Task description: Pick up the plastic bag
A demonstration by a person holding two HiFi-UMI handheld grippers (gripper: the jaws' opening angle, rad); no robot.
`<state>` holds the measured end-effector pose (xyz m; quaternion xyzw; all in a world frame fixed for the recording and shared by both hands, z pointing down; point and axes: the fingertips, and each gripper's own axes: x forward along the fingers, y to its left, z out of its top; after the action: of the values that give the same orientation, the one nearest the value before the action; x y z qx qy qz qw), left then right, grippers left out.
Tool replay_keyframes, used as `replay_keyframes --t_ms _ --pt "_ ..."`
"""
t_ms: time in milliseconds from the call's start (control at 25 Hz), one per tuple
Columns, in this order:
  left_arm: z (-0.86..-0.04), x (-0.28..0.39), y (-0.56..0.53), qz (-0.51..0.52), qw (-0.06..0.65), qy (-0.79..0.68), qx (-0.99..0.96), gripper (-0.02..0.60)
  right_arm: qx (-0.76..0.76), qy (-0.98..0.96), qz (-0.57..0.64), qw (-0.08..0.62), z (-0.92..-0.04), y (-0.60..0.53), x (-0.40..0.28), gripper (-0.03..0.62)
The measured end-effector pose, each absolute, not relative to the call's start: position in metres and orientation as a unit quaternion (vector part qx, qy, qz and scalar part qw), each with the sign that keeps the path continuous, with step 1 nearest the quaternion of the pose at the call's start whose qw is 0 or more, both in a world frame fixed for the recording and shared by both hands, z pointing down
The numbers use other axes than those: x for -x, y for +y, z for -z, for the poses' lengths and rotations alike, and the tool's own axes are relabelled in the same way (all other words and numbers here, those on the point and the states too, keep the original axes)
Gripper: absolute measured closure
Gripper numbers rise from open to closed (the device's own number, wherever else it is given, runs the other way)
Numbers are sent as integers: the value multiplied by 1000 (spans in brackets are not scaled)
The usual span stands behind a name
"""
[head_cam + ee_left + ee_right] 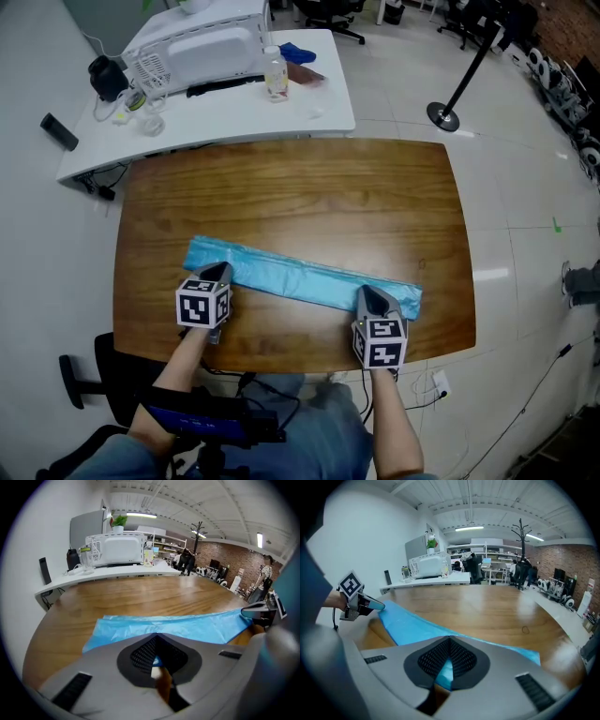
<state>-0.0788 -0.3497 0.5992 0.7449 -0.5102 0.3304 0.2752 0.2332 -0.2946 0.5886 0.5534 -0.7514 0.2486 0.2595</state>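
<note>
A long light-blue plastic bag lies flat across the wooden table, running from left to right near the front edge. My left gripper is shut on the bag's near edge at its left end. In the left gripper view a bit of blue film shows pinched between the closed jaws, and the bag stretches away to the right. My right gripper is shut on the bag near its right end. In the right gripper view blue film sits in the closed jaws, and the bag runs off to the left.
Behind the wooden table stands a white desk with a white appliance, a bottle and small items. A black stanchion base stands on the floor at back right. A black chair is at my left.
</note>
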Motion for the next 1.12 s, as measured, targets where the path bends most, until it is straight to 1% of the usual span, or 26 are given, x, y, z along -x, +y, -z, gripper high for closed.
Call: replay_keyframes --t_ms 200,640,1120 --pt "-609 83 -343 -341 290 -501 -740 571 -548 -739 -257 296 -602 -290 -227 594" --pt "-608 93 -326 -328 302 -503 -741 571 -538 -741 -261 305 -603 -286 -220 594" --pt "-608 104 -271 -317 316 -545 -708 569 -487 -779 -228 322 -602 -275 -211 594"
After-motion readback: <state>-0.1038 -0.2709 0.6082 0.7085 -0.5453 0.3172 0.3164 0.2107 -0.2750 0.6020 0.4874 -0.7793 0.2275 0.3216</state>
